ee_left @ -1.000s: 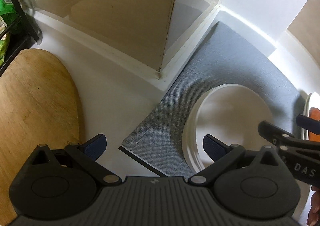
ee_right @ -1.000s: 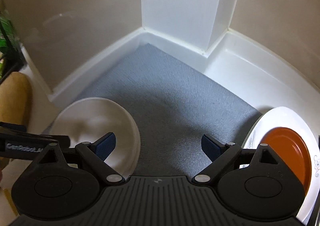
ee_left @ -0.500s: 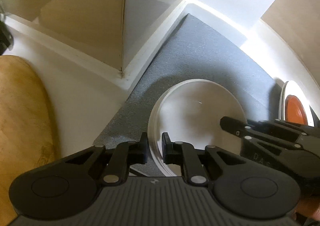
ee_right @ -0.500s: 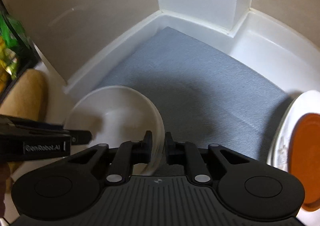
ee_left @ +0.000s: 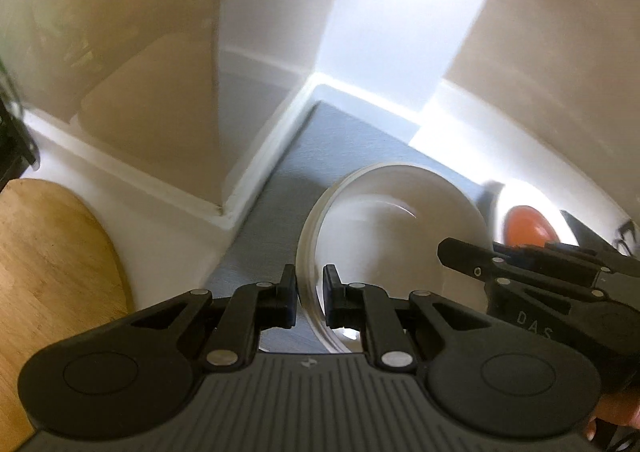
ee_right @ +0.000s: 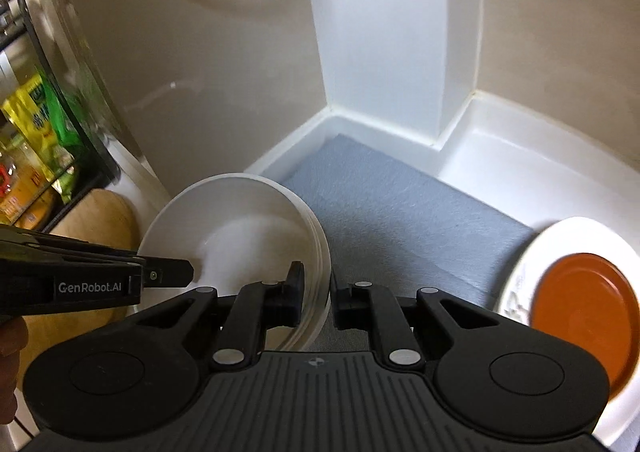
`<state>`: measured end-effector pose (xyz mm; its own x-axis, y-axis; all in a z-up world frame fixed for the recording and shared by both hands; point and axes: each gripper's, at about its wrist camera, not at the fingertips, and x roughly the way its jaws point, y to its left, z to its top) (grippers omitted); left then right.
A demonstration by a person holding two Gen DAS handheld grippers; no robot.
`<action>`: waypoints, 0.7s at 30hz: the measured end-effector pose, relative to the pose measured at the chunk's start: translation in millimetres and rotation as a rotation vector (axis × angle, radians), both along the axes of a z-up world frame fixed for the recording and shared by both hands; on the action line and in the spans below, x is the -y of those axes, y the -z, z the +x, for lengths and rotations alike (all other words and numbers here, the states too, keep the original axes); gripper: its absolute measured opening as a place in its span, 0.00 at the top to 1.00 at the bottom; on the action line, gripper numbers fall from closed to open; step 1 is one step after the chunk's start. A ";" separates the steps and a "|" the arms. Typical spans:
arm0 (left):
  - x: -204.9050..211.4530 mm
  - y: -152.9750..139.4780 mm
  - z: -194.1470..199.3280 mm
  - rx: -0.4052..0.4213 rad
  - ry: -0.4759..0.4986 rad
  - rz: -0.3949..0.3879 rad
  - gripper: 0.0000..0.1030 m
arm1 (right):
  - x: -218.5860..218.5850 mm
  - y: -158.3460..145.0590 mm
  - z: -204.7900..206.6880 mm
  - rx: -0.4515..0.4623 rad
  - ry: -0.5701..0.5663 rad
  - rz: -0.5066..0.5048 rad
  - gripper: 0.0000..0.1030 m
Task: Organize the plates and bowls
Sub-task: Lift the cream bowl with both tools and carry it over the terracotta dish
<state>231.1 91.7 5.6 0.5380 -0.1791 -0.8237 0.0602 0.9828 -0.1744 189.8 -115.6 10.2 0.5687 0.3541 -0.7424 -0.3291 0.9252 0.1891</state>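
Left gripper: jaws nearly together, pinching the near-left rim of the bowls; rim sits betw. the two pads. Right gripper: jaws likewise narrow, pinching the bowls' right rim, one finger inside the wall, the other outside. Both tools clamp the same item from opp. sides; each shows in the other's view, left gripper at the bowls' left edge, right gripper at their right edge.

Bowls: white, several rims layered at the edge, so a nested stack; count cannot be told. Stack sits tilted, over the grey mat. Whether it touches the mat cannot be told.

Right of the right jaws, near: white plate w/ an orange dish on it, at the mat's edge. Same pair seen blurred beyond the right gripper in left view.

Left of the left jaws: wood board on the white counter. Ahead of both: white corner wall. Far left of right jaws: rack w/ yellow & green packets.
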 end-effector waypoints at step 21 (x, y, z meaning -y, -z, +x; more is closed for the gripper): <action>136.8 -26.8 -60.0 0.044 0.439 -0.022 0.86 | 118.1 -30.0 -124.3 0.096 0.386 -0.026 0.86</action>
<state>171.1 -45.1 32.4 0.4415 -0.4160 -0.7950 0.4788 0.8586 -0.1834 65.4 -233.7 40.2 0.7239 0.0826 -0.6850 0.0288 0.9883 0.1496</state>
